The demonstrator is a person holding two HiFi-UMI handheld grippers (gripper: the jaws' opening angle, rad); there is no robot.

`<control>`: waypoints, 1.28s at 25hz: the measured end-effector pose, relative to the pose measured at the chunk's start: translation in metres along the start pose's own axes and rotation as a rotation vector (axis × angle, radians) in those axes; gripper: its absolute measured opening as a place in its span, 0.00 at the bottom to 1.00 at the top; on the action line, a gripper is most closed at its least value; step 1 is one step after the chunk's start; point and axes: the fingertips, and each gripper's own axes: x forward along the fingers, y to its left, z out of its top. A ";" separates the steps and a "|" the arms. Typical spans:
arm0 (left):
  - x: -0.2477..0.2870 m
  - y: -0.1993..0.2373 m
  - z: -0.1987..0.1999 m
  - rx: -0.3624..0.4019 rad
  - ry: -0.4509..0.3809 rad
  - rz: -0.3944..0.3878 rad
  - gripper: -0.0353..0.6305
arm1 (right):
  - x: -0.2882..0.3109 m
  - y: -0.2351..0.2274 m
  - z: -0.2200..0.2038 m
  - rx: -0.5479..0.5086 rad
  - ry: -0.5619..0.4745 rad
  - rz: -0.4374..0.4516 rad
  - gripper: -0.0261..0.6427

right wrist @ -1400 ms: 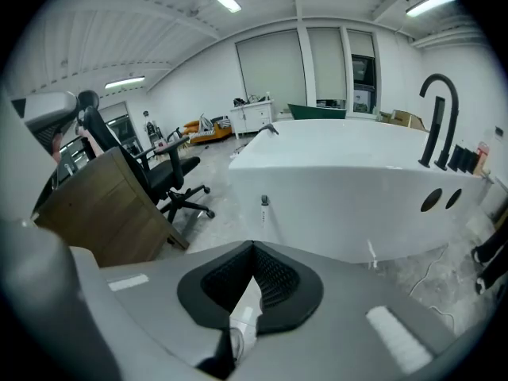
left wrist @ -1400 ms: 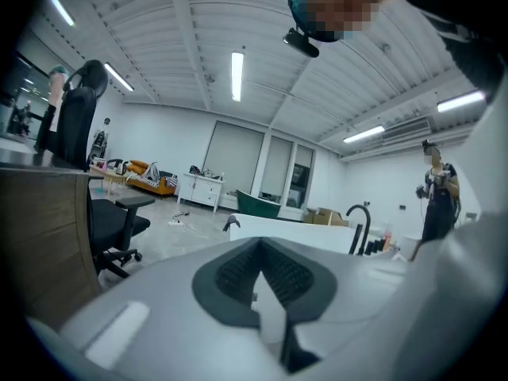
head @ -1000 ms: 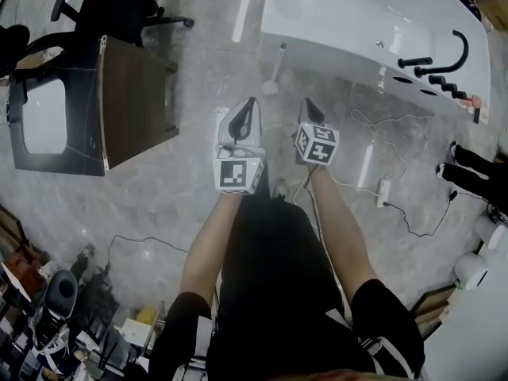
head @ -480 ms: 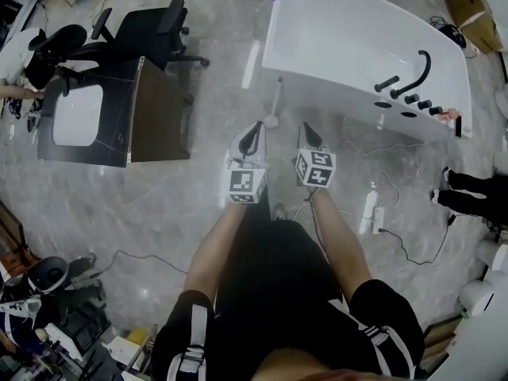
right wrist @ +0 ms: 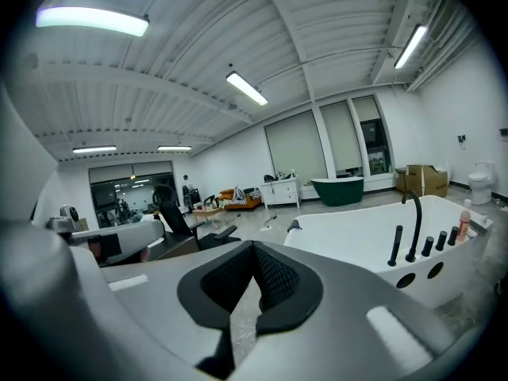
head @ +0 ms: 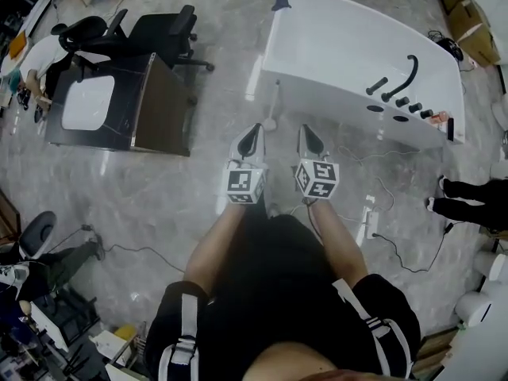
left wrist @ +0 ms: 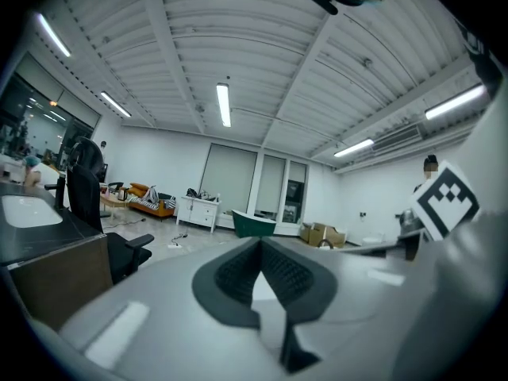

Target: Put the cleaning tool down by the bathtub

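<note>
No words, numbers or brands are legible; the cubes on the left gripper (head: 255,129) and right gripper (head: 305,130) bear only black-and-white square patterns.

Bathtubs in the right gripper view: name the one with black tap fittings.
The near white bathtub, with the black curved spout on its rim; the dark green bathtub far back shows none.

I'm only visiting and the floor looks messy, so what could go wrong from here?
1. The cleaning tool seems only propped against the bathtub, so a nudge could topple it.
2. A power strip and cables lie close to the person, a likely trip hazard on stepping away.
</note>
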 end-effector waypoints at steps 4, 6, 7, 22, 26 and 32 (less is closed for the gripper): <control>-0.021 -0.020 0.015 0.010 -0.014 -0.015 0.06 | -0.035 0.010 0.026 -0.030 -0.065 0.025 0.04; -0.030 -0.026 0.022 0.018 -0.023 -0.018 0.06 | -0.049 0.015 0.035 -0.034 -0.086 0.037 0.04; -0.035 -0.029 0.026 0.027 -0.030 -0.021 0.06 | -0.056 0.017 0.038 -0.032 -0.093 0.042 0.04; -0.081 -0.056 0.036 0.059 -0.045 -0.010 0.06 | -0.126 0.028 0.036 -0.028 -0.123 0.066 0.04; -0.084 -0.055 0.035 0.059 -0.047 0.000 0.06 | -0.128 0.032 0.041 -0.052 -0.135 0.077 0.03; -0.089 -0.057 0.033 0.059 -0.050 0.004 0.06 | -0.131 0.037 0.041 -0.057 -0.157 0.098 0.03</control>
